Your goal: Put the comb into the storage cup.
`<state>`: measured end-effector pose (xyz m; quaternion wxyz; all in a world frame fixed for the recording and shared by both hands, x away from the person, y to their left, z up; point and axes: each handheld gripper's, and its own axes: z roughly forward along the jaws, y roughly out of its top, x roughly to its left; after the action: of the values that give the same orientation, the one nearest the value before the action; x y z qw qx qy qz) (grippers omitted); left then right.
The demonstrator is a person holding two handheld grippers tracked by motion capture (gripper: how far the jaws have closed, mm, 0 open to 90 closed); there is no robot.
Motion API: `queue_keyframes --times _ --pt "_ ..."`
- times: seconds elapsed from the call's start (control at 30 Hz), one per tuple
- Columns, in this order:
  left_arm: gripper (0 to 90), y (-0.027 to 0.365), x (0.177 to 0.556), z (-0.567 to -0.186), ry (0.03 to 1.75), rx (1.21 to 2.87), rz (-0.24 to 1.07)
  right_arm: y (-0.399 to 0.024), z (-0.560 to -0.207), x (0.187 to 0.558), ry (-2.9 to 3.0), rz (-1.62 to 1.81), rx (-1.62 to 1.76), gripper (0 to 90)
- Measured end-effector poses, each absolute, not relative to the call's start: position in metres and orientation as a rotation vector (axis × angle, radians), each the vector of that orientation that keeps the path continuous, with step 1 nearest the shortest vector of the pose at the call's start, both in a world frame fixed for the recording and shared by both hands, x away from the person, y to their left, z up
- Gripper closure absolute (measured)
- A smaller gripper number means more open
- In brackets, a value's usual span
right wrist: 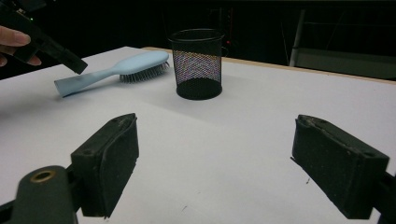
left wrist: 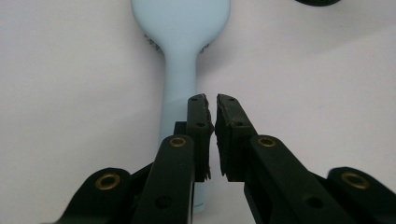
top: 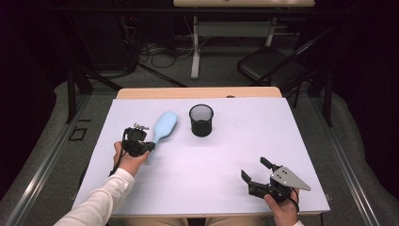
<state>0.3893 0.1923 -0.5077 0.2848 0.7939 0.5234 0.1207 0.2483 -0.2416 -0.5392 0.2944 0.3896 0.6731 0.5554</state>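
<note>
- Hovering over the blue hairbrush (top: 162, 128) handle, the left hand-held gripper (left wrist: 211, 100) has its jaws nearly together — a slim gap, nothing clamped.
- Hairbrush lies bristles-down on the desk (top: 226, 155), just beside the black mesh cup (top: 201, 120).
- Right hand-held gripper (top: 254, 170) sits near the desk's front edge — jaws wide apart, empty.

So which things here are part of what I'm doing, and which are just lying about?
In the job:
- light blue hairbrush, bristles down
- left gripper, above its handle, not gripping it

Lying about:
- black mesh cup, beside the brush
- right gripper, open over bare table
</note>
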Motion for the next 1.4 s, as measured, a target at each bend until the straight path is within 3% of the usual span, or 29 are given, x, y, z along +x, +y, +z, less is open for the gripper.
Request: queue_keyframes --times 1.1,1.4 --pt "56.4 0.202 0.399 -0.484 1.438 2.096 0.354 -0.242 -0.539 0.248 1.791 1.476 1.037 14.3" --pt "52.5 0.205 0.405 -0.478 1.449 2.114 0.351 -0.242 -0.539 0.248 1.793 1.474 1.036 14.3"
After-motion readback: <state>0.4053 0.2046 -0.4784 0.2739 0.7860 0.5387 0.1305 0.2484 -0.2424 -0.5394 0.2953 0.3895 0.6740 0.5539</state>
